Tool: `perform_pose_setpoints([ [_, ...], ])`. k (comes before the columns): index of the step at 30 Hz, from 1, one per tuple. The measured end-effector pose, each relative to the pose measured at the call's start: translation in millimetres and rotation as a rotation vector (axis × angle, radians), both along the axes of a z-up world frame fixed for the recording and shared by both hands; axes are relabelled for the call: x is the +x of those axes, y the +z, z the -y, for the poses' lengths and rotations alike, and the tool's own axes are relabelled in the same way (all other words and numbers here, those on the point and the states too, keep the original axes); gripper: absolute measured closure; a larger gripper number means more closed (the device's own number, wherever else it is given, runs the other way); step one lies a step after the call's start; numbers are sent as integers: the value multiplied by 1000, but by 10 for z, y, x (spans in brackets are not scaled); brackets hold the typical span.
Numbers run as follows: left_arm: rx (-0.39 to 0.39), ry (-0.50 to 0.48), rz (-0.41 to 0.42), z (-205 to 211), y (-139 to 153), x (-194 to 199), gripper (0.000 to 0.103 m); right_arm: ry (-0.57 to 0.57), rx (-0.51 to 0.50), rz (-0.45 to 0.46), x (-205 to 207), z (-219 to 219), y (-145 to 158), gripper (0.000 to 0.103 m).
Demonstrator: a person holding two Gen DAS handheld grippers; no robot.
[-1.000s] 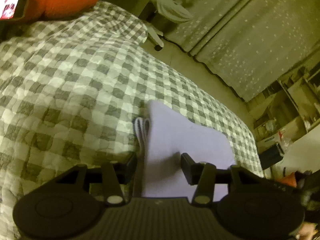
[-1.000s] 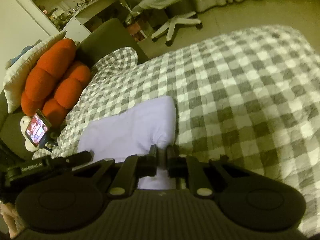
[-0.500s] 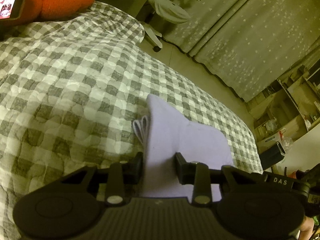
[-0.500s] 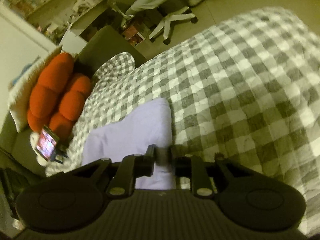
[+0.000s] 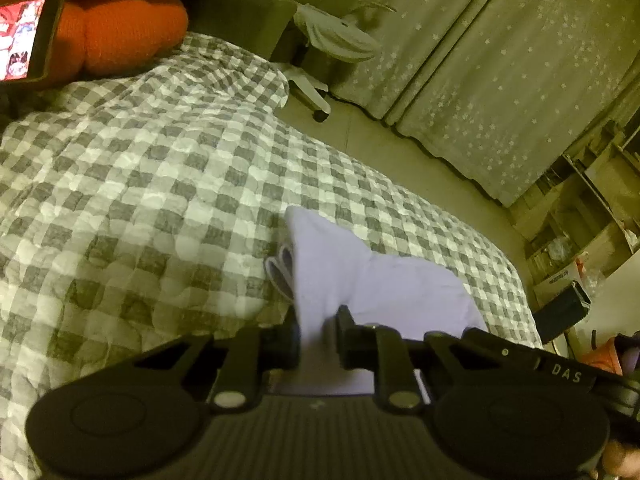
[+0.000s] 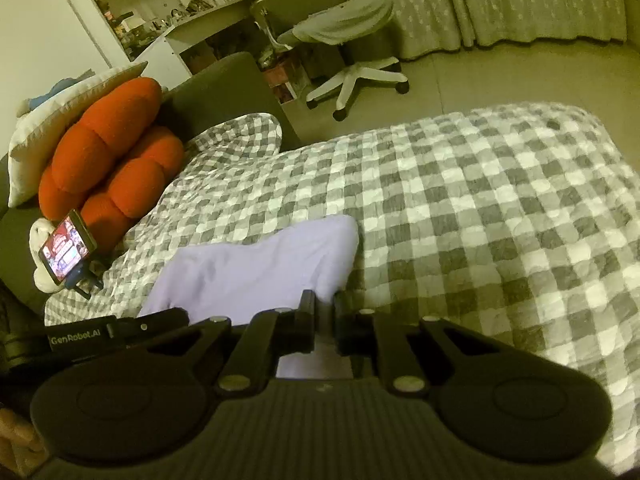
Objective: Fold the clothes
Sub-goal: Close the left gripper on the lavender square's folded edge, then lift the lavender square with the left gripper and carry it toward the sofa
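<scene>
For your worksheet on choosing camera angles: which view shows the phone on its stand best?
The right wrist view: the phone appears whole, screen lit, on its stand beside the orange cushion. The left wrist view catches only part of the phone, cut off by the frame's edge.

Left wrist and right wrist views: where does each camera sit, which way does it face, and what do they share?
Left wrist: sits behind the left gripper, looking down along its closing jaws, folded lilac garment between them, toward the star-patterned curtains; fingertips show at bottom right.
Right wrist: sits behind the right gripper, closing on the garment's edge, facing the orange segmented cushion and white swivel chair.
Shared: garment, grey-and-white checked quilt, cushion, chair, lit phone.
</scene>
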State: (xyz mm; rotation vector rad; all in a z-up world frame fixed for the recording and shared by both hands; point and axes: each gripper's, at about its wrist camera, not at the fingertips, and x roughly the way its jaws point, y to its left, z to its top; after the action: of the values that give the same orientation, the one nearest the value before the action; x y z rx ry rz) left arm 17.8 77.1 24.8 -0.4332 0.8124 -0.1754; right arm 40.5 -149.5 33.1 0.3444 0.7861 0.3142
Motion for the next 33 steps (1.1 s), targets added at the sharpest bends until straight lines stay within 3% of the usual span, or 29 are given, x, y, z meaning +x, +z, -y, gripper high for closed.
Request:
perform_pose_setpoints([
  [8, 47, 0, 42, 56, 146, -90, 88, 16, -66, 96, -106, -119, 134, 91],
  [16, 72, 3, 21, 76, 61, -60, 88, 10, -87, 86, -74, -145, 93, 91],
  [33, 120, 24, 55, 142, 284, -234, 88, 25, -129, 153, -177, -261, 200, 92],
])
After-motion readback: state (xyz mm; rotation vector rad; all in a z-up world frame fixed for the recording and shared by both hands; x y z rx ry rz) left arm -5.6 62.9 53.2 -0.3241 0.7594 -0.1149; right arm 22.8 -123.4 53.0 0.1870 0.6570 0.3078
